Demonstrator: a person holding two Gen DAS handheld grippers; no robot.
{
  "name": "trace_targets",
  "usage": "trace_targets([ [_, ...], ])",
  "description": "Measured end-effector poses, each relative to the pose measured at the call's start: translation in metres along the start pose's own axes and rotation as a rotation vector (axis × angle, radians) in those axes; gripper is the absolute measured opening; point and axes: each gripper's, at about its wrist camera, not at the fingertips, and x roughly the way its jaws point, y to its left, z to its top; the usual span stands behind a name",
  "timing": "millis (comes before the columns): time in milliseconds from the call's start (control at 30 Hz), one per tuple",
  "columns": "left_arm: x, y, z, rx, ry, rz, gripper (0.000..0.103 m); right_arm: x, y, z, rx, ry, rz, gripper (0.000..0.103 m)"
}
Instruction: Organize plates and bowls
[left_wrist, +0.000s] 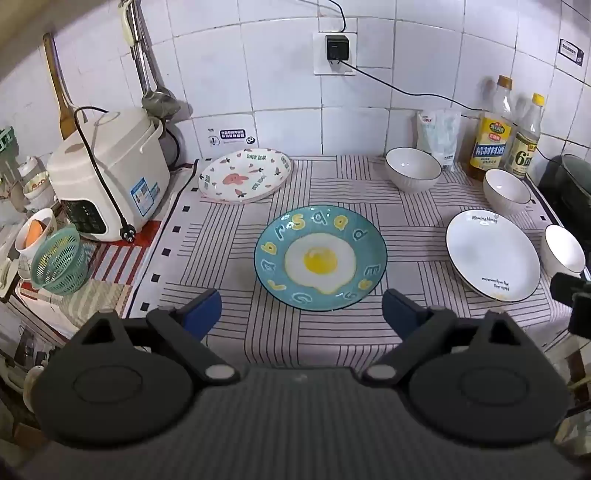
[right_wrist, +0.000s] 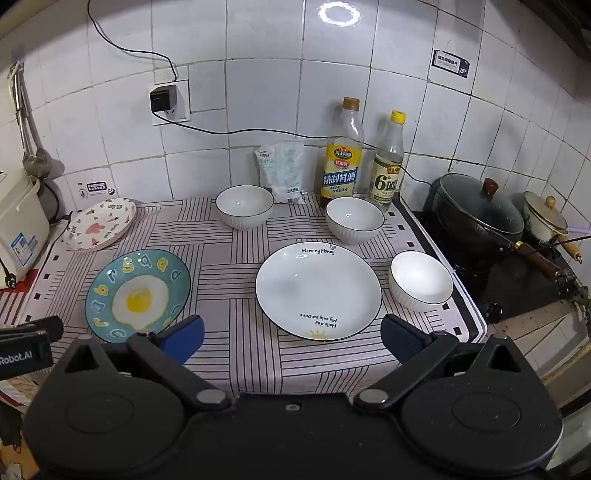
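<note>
**Nothing stacked yet: three plates and three bowls lie scattered on the striped cloth**

Both grippers hover above the near edge of the counter, tilted down toward the dishes. The left gripper (left_wrist: 301, 314) has its jaws spread wide with nothing between them, aimed at the teal fried-egg plate (left_wrist: 320, 257) in the middle of the striped tablecloth (left_wrist: 229, 229). The right gripper (right_wrist: 291, 334) is likewise wide apart and empty, pointing at the white "Morning Honey" plate (right_wrist: 318, 290).

By the look of it, the sorting has not begun. Every dish sits singly, apart from the others. The pink-patterned plate (left_wrist: 244, 175) lies at the back left, near the rice cooker (left_wrist: 107, 177). One white bowl (right_wrist: 244, 206) stands at the back centre, a second white bowl (right_wrist: 354, 218) in front of the two bottles (right_wrist: 341, 155), and a third white bowl (right_wrist: 420, 278) just beside the white plate, near the stove edge.

Left to do, as I judge it: gather the three plates into one pile and nest the three bowls together.
</note>
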Motion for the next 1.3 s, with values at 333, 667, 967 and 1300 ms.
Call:
trace_targets([
  [333, 0.003, -0.009, -0.013, 0.038, -0.026, 0.035, 0.094, 0.000, -0.002, -0.005, 0.003, 0.008, -0.001, 0.103],
  [667, 0.005, -0.008, -0.021, 0.057, -0.043, 0.038, 0.099, 0.007, -0.005, -0.018, 0.007, 0.013, 0.010, 0.103],
  [967, 0.001, -0.011, -0.019, 0.072, -0.066, 0.046, 0.099, 0.007, -0.005, -0.017, 0.004, 0.004, 0.017, 0.103],
  [1300, 0.002, -0.005, -0.022, 0.052, -0.071, 0.048, 0.099, 0.008, -0.006, -0.020, 0.009, -0.009, 0.008, 0.103],
])
